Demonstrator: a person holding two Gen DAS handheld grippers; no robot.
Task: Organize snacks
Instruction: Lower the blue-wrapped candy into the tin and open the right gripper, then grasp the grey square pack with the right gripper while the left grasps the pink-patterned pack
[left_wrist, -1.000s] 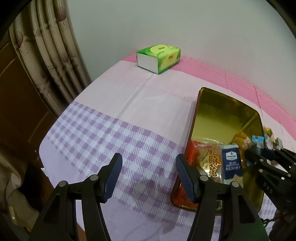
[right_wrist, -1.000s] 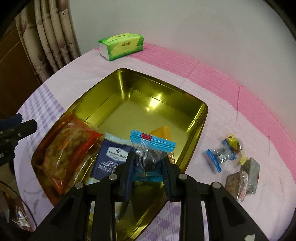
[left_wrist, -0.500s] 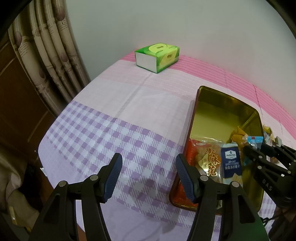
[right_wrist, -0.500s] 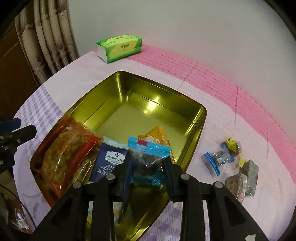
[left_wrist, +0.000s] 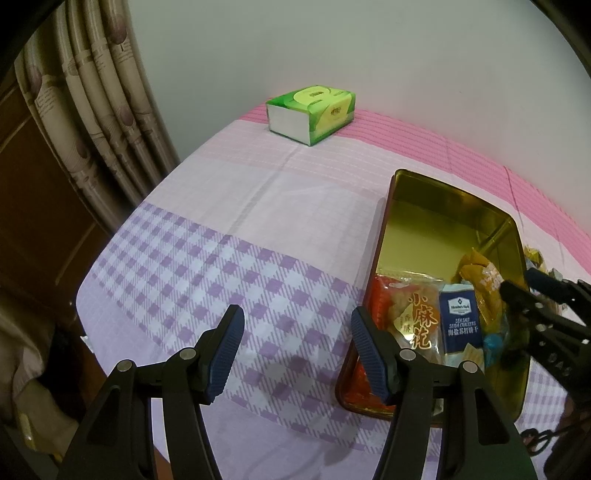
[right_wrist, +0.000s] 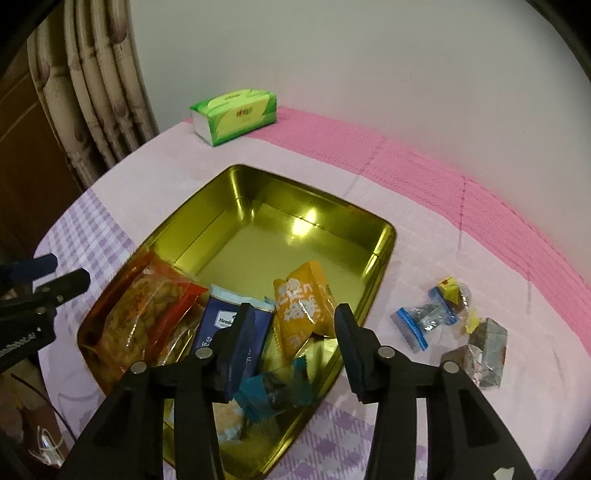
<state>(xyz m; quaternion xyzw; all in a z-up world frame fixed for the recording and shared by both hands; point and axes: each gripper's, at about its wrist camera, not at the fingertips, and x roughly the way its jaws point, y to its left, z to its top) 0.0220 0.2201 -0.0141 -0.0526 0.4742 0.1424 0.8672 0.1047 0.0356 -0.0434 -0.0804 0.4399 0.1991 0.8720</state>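
Note:
A gold tin (right_wrist: 384, 236) (left_wrist: 391, 206) holds an orange-red snack bag (right_wrist: 147, 314) (left_wrist: 406, 317), a dark blue cracker packet (right_wrist: 216, 325) (left_wrist: 461, 317), an orange packet (right_wrist: 299, 302) and a blue-wrapped sweet (right_wrist: 275, 395). My right gripper (right_wrist: 295, 343) hovers over the tin's near end, its jaws opening; the blue sweet lies loose below them, free of the pads. My left gripper (left_wrist: 297, 350) stands open over the checked cloth, left of the tin, with nothing in it. Several small wrapped snacks (right_wrist: 428, 319) lie on the cloth right of the tin.
A green tissue box (left_wrist: 312, 112) (right_wrist: 236, 116) sits at the table's far edge by the wall. Curtains (left_wrist: 96, 110) hang at the left, past the table's edge. The far half of the tin shows bare gold floor.
The right gripper's jaws have parted and the blue-wrapped sweet has dropped from them into the tin. The left gripper has stayed where it was.

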